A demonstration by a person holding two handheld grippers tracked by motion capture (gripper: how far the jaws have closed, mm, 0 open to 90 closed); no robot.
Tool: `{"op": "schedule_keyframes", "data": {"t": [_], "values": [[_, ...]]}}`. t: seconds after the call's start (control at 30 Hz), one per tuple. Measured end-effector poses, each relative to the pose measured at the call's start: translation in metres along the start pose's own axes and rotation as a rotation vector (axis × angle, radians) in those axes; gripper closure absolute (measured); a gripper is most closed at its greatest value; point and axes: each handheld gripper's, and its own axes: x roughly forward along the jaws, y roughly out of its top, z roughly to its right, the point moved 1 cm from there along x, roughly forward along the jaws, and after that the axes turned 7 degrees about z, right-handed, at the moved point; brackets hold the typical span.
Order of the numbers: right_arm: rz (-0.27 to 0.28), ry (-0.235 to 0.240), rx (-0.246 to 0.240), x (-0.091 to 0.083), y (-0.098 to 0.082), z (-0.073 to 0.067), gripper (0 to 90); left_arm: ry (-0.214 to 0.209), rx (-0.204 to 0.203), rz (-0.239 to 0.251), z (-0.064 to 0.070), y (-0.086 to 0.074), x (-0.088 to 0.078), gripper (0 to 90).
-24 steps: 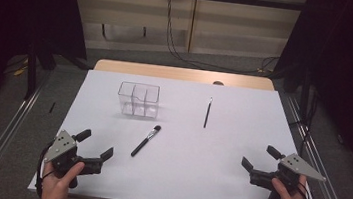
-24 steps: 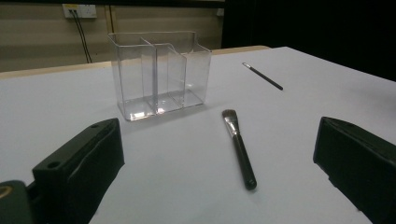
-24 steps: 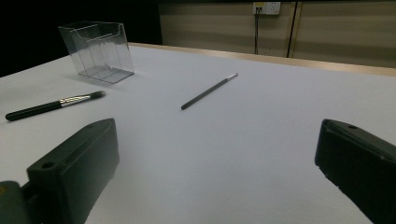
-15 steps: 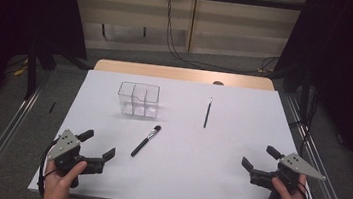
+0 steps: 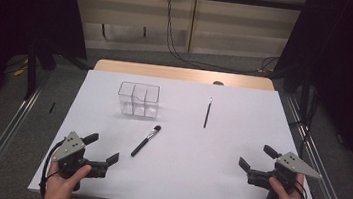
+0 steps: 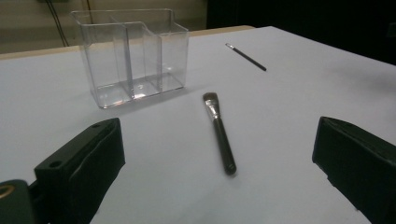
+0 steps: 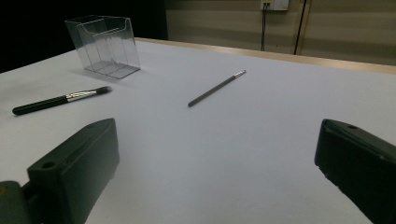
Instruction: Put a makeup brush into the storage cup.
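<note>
A clear plastic organiser [image 5: 138,99] with three compartments stands upright and empty at the back left of the white table [image 5: 243,112]. A black makeup brush [image 5: 145,140] lies flat in front of it, bristles towards the organiser. A thin dark pencil-like stick [image 5: 207,112] lies to the right of the organiser. My left gripper [image 5: 103,148] rests open near the front left corner, and in the left gripper view the brush [image 6: 219,133] lies ahead between its jaws, untouched. My right gripper [image 5: 256,157] is open near the front right corner, the stick [image 7: 215,87] well ahead of it.
A strip of wooden tabletop [image 5: 182,74] shows beyond the white sheet's far edge. Metal rails [image 5: 5,130] run along the floor on both sides. Cables [image 5: 179,54] hang down the back wall onto the floor. Dark curtains flank the table.
</note>
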Motion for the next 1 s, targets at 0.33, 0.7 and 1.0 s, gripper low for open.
{"op": "schedule_keyframes", "data": {"t": [0.33,0.7,1.0], "values": [[-0.001,0.003,0.0,0.0,0.0,0.0,0.0,0.001,0.037,0.001,0.004,0.01,0.012,2.9],[0.0,0.005,0.004,0.001,0.0,-0.001,0.0,0.001,0.043,-0.045,0.008,0.021,0.04,3.5],[-0.002,0.009,0.005,0.001,0.0,-0.001,0.0,-0.016,0.056,-0.049,0.007,0.029,0.057,3.4]]}}
